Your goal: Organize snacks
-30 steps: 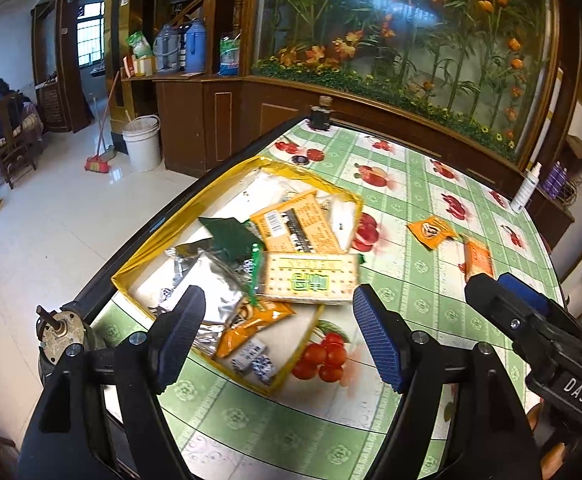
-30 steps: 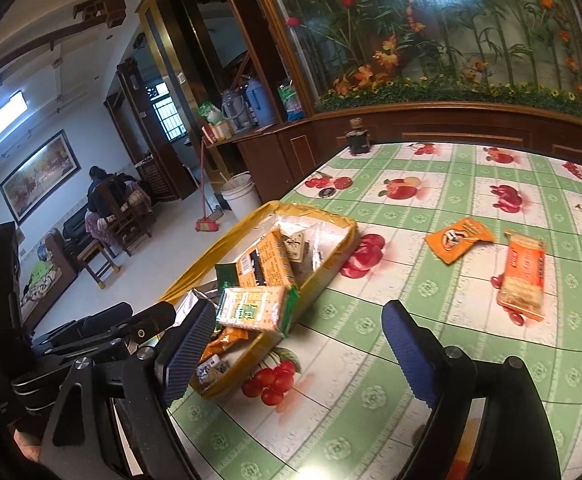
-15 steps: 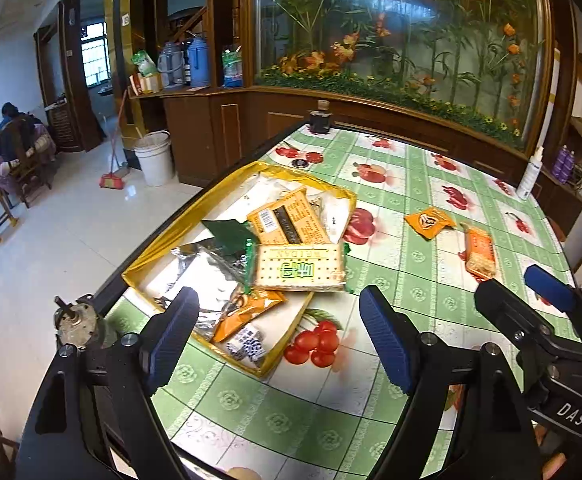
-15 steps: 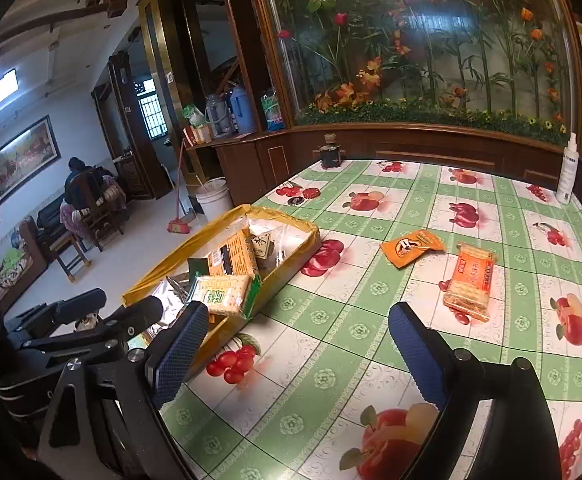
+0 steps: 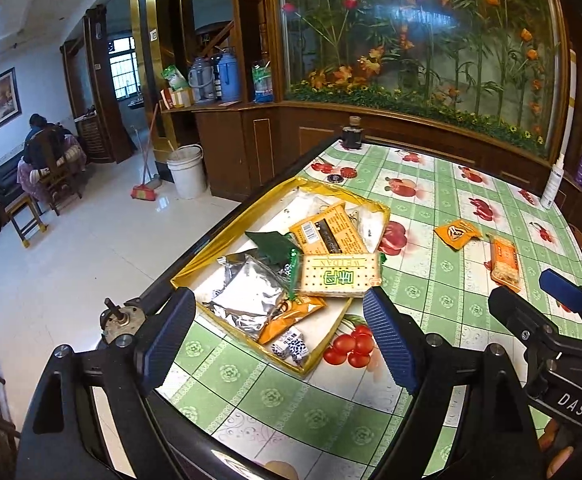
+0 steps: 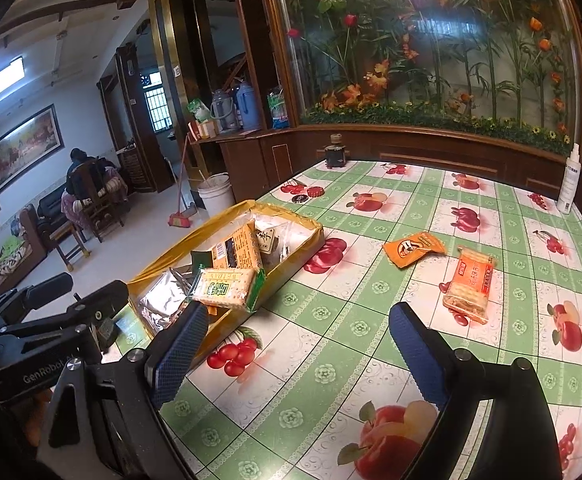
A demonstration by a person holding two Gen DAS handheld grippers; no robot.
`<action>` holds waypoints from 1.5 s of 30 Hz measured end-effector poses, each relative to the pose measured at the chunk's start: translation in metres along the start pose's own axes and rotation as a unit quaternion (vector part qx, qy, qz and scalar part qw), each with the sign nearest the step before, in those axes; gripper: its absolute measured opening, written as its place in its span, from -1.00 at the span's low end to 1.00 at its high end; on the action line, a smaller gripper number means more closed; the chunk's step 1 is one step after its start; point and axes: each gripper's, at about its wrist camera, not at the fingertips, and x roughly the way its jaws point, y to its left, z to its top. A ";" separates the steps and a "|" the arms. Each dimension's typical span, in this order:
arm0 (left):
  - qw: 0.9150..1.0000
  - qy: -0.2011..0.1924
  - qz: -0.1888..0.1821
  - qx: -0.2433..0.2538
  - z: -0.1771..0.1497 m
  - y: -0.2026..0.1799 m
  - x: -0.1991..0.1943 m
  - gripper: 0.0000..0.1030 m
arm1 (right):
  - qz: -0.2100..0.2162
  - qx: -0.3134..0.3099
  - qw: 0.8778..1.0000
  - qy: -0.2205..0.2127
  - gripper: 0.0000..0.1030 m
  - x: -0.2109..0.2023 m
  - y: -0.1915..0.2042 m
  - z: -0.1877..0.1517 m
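The left gripper (image 5: 279, 344) hangs above the table (image 5: 443, 280) with its jaws spread wide, gripping nothing and touching nothing. The right gripper (image 6: 299, 354) is likewise wide open and empty. The yellow tray (image 5: 331, 342) lies at 12 o'clock from the left gripper, its long axis running toward 1 o'clock. On its snack pile the green cracker pack (image 5: 339, 278) lies crosswise, 9 to 3. An orange cracker pack (image 6: 469, 284) and an orange pouch (image 6: 413, 248) lie on the table at 1 o'clock from the right gripper, well apart from the tray.
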 end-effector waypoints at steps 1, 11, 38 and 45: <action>1.000 0.000 0.003 -0.002 0.000 0.001 0.000 0.68 | 0.001 -0.001 1.000 0.000 0.80 0.000 0.001 0.000; 0.999 -0.017 -0.030 -0.026 0.000 0.018 0.000 0.68 | 0.003 -0.009 1.000 0.009 0.80 0.011 0.007 0.001; 0.997 -0.036 0.019 -0.059 -0.004 0.067 -0.014 0.68 | 0.070 -0.121 0.990 0.033 0.80 0.053 0.076 0.013; 0.997 -0.032 0.031 -0.064 -0.006 0.072 -0.012 0.68 | 0.069 -0.139 0.987 0.034 0.80 0.056 0.082 0.015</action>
